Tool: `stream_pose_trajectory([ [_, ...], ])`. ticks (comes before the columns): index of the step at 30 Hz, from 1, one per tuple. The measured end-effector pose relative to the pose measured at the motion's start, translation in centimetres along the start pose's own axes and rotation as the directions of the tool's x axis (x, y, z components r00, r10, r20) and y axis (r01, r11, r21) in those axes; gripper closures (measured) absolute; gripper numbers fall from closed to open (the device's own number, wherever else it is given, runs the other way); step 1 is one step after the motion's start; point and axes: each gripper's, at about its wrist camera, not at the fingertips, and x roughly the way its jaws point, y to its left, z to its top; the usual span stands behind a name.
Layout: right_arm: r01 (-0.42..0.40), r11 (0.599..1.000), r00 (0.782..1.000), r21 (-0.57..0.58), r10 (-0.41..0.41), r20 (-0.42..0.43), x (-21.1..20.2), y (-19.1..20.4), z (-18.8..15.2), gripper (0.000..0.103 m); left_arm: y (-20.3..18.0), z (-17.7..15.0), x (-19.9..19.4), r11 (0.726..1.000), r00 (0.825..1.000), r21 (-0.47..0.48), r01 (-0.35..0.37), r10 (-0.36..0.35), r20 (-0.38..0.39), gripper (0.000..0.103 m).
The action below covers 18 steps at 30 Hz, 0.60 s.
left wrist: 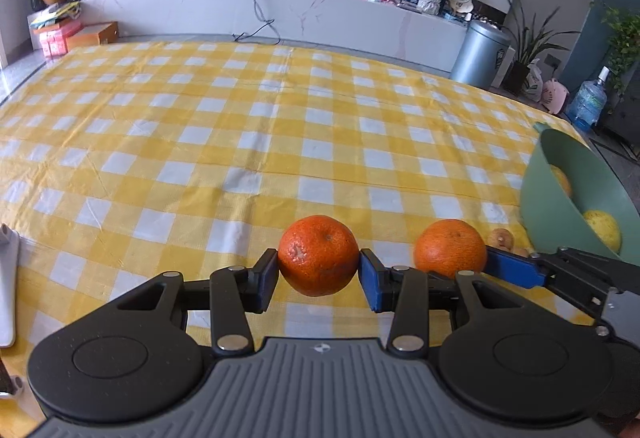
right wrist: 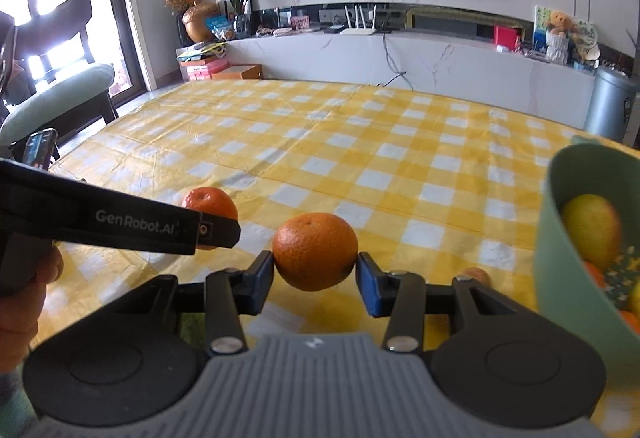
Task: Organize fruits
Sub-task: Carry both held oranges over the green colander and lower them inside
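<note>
- Left wrist view: my left claw grips a deep orange mandarin above the checked tabletop.
- Right wrist view: my right claw grips a paler orange mandarin; green bowl at 3 o'clock.

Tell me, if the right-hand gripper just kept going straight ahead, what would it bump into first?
Probably nothing soon. The right gripper, shut on an orange, points across bare yellow checked tablecloth. The green bowl sits off to its right, outside that line, though depth is hard to judge.

you can read one mark only — "genrobot.ai", white letters on the left gripper body's black side.
</note>
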Motion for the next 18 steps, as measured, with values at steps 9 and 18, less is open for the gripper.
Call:
stream_pose_trajectory([
  [9,0.054,0.998,0.997,0.032,-0.055,0.054,-6.0,-0.9,-0.5,0.061,-2.1,0.3,-3.4,0.999,0.999,-0.019,0.042,-0.041,0.035,0.054],
  [18,0.124,0.989,0.985,0.076,-0.132,0.114,-12.4,-2.5,-1.9,0.061,-6.7,0.2,-6.6,0.994,0.992,0.041,0.105,-0.108,0.073,0.054],
])
